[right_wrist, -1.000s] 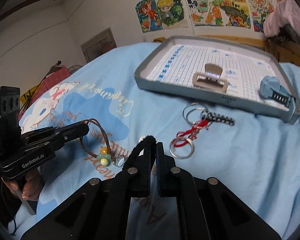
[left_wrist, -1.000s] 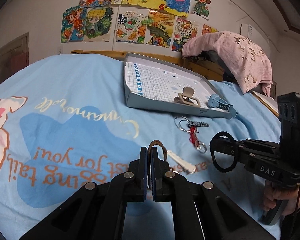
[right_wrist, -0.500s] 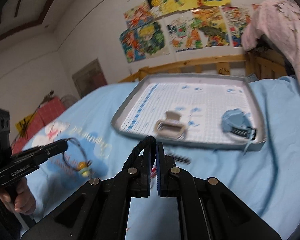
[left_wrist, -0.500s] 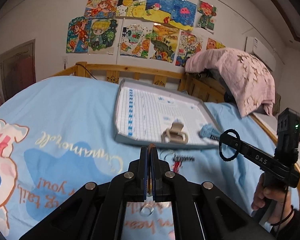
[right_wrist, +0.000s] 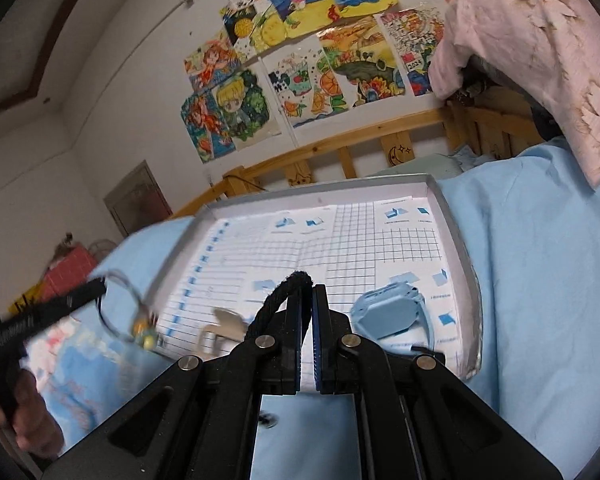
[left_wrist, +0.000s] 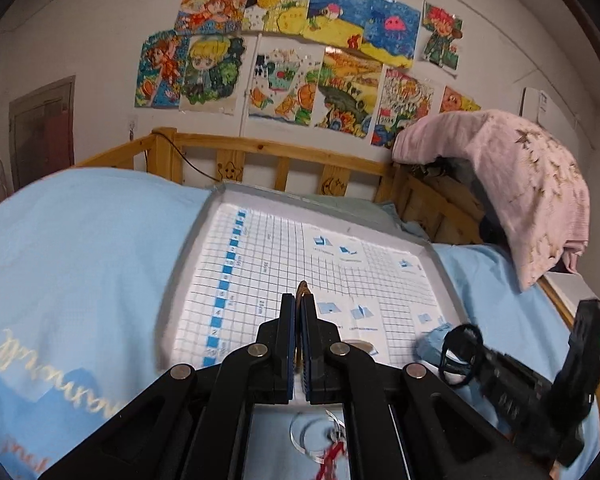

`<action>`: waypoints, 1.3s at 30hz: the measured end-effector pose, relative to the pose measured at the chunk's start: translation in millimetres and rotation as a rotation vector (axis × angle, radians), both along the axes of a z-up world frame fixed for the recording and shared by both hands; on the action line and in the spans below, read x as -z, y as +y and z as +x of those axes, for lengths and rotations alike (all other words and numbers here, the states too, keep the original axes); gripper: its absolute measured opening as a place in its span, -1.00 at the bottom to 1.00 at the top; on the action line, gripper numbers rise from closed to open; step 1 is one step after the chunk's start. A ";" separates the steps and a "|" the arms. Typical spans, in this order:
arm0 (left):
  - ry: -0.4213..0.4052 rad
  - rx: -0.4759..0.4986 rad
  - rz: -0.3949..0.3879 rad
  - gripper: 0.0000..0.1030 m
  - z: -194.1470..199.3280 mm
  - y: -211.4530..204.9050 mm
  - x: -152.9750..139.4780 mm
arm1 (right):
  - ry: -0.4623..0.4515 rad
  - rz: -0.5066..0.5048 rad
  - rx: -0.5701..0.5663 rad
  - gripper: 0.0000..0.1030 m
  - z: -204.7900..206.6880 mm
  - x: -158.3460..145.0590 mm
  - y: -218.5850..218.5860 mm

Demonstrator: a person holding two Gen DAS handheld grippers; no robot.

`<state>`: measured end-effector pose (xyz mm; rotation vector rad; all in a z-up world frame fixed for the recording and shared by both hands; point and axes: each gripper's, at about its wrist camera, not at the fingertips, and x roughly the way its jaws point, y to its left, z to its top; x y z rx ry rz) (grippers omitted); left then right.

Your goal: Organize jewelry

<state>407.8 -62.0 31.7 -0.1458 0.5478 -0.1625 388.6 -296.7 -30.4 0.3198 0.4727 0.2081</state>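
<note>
My left gripper (left_wrist: pixel 299 300) is shut on a brown cord necklace (left_wrist: pixel 302 287); its loop and green bead pendant (right_wrist: pixel 148 338) hang at the tray's left edge in the right wrist view. My right gripper (right_wrist: pixel 308 292) is shut on a black hair tie (right_wrist: pixel 278 300), which also shows in the left wrist view (left_wrist: pixel 460 350). Both are held above the near part of a grey tray (left_wrist: pixel 440 264) lined with grid paper. In the tray lie a light blue watch (right_wrist: pixel 392 316) and a beige clip (right_wrist: pixel 220 330).
The tray lies on a light blue bedsheet (left_wrist: pixel 80 248). A key ring with a red cord (left_wrist: pixel 324 440) lies on the sheet below my left gripper. A wooden bed rail (left_wrist: pixel 284 160) and a pink blanket (left_wrist: pixel 532 184) stand behind the tray.
Both grippers have lifted off the sheet and moved forward over the tray, each still shut on its item. The key ring stays on the sheet.
</note>
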 end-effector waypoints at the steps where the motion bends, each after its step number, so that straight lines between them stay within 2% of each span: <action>1: 0.009 -0.001 0.001 -0.94 4.5 -1.9 4.1 | 0.004 -0.023 -0.009 -0.91 6.1 4.1 3.5; 7: 0.104 -0.032 -0.036 -0.94 22.2 1.5 40.2 | 0.062 -0.104 -0.057 -0.91 26.2 19.3 25.2; 11: 0.167 -0.087 -0.037 -0.94 24.4 8.2 53.8 | 0.091 -0.138 -0.058 -0.90 29.7 21.9 31.6; 13: 0.191 -0.105 -0.065 -0.93 23.7 14.4 58.9 | 0.099 -0.148 -0.055 -0.88 27.6 20.4 32.9; 15: 0.218 -0.112 -0.087 -0.93 24.7 18.4 62.2 | 0.111 -0.163 -0.042 -0.77 26.1 20.1 33.2; 17: 0.224 -0.117 -0.098 -0.92 21.5 21.7 64.0 | 0.115 -0.168 -0.040 -0.42 22.4 19.6 34.0; 19: 0.211 -0.119 -0.089 -0.86 16.2 22.7 62.1 | 0.110 -0.170 -0.033 -0.30 18.2 17.9 33.3; 21: 0.192 -0.113 -0.063 -0.62 10.2 20.8 57.5 | 0.100 -0.173 -0.023 -0.30 13.2 14.8 32.2; 22: 0.178 -0.109 -0.048 -0.31 5.7 20.0 54.2 | 0.091 -0.172 -0.018 -0.29 9.9 12.4 31.3; 23: 0.158 -0.108 -0.035 0.16 -0.4 19.4 49.8 | 0.081 -0.168 -0.014 -0.22 5.3 11.0 30.1; 25: 0.093 -0.133 -0.013 0.62 -16.8 20.4 37.2 | 0.051 -0.156 -0.003 -0.05 -1.6 6.7 27.0; 27: 0.040 -0.141 -0.008 0.62 -31.4 21.1 25.0 | 0.020 -0.134 0.006 0.07 -14.4 0.1 24.2; 30: 0.021 -0.136 0.003 0.64 -48.9 22.3 10.9 | -0.006 -0.101 0.022 0.22 -29.2 -7.5 18.4; 34: -0.068 -0.166 0.009 0.99 -89.8 29.2 -7.4 | -0.093 -0.054 0.045 0.56 -66.8 -23.7 12.7; 39: -0.169 -0.181 -0.004 1.00 -150.2 42.9 -21.4 | -0.244 -0.075 0.031 0.88 -125.9 -51.3 17.9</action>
